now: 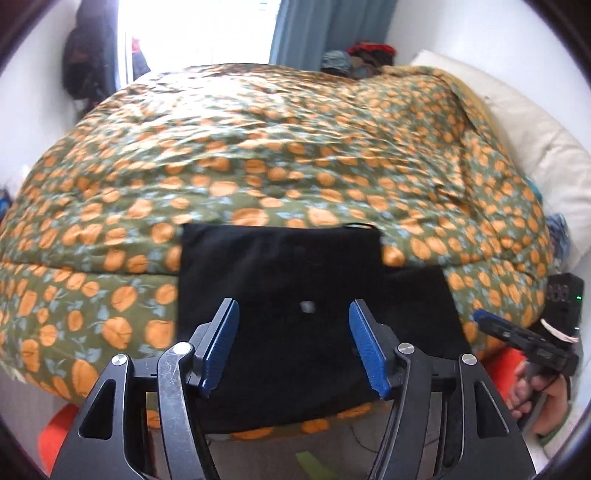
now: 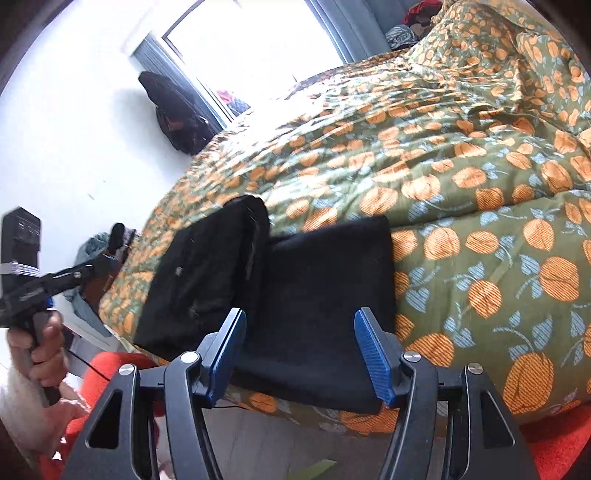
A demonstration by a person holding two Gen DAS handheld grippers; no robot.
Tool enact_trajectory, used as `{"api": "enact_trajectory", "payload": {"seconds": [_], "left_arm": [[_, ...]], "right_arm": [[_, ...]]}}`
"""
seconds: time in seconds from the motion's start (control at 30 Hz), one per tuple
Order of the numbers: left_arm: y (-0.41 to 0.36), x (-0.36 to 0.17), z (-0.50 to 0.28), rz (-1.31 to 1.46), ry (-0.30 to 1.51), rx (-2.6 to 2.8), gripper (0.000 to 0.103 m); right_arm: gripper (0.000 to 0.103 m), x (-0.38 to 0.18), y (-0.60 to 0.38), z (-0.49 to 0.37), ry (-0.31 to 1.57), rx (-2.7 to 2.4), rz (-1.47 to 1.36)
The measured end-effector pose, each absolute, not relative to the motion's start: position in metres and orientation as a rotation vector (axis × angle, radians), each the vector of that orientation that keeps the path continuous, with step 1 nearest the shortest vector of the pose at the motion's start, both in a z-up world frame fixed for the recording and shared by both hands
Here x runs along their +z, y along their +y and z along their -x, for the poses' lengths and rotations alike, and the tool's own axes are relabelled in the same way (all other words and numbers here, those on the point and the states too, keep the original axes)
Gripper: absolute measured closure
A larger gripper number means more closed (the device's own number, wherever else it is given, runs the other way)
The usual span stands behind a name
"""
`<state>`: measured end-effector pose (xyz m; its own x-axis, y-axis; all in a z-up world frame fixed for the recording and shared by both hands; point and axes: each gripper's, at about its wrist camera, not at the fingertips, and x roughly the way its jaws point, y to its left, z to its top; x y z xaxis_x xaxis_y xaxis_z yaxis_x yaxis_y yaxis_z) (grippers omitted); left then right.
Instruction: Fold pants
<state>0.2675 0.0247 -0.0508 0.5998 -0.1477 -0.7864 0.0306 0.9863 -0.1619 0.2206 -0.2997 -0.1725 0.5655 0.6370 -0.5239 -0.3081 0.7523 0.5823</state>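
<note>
The black pants [image 1: 295,280] lie folded at the near edge of the bed. In the right wrist view a thicker folded part [image 2: 207,273] rests on the left of a flatter layer [image 2: 325,288]. My left gripper [image 1: 293,306] hovers over the pants, open, with nothing between its blue pads [image 1: 221,343]. My right gripper [image 2: 299,314] is open too, above the flat layer near the bed's edge, its pads [image 2: 373,354] bare. Each gripper shows in the other's view: the right gripper [image 1: 480,317] low at the right, the left gripper [image 2: 92,266] at the left in a hand [image 2: 40,354].
A green bedspread with orange pumpkins [image 1: 258,147] covers the bed, bunched up towards the pillow [image 1: 517,122] at the right. A bright window and a blue curtain [image 1: 314,29] are behind. A dark bag [image 1: 88,62] hangs on the left wall. Orange cloth [image 2: 110,373] and floor lie below the bed's edge.
</note>
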Motion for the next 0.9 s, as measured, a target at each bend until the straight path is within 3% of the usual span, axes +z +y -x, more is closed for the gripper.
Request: {"api": "enact_trajectory", "payload": {"seconds": [0.13, 0.17, 0.27, 0.53, 0.6, 0.63, 0.9], "left_arm": [[0.045, -0.111, -0.277, 0.102, 1.013, 0.013, 0.064], [0.038, -0.13, -0.279, 0.099, 1.049, 0.002, 0.066], [0.007, -0.168, -0.277, 0.028, 1.067, -0.002, 0.066], [0.013, -0.167, -0.274, 0.07, 1.048, -0.021, 0.066], [0.012, -0.167, -0.273, 0.062, 1.044, -0.022, 0.066], [0.013, -0.165, -0.274, 0.061, 1.044, -0.024, 0.066], [0.027, -0.101, -0.264, 0.176, 0.989, -0.099, 0.066]], "right_arm": [[0.042, -0.184, -0.271, -0.254, 0.924, 0.75, -0.602], [0.042, -0.19, -0.264, -0.262, 0.961, 0.753, -0.604], [0.042, -0.21, -0.239, -0.285, 1.077, 0.744, -0.549], [0.042, -0.234, -0.199, -0.324, 1.27, 0.849, -0.602], [0.058, -0.231, -0.194, -0.326, 1.277, 0.842, -0.568], [0.072, -0.227, -0.191, -0.324, 1.268, 0.83, -0.522], [0.086, -0.147, -0.196, -0.286, 1.048, 0.899, -0.498]]}}
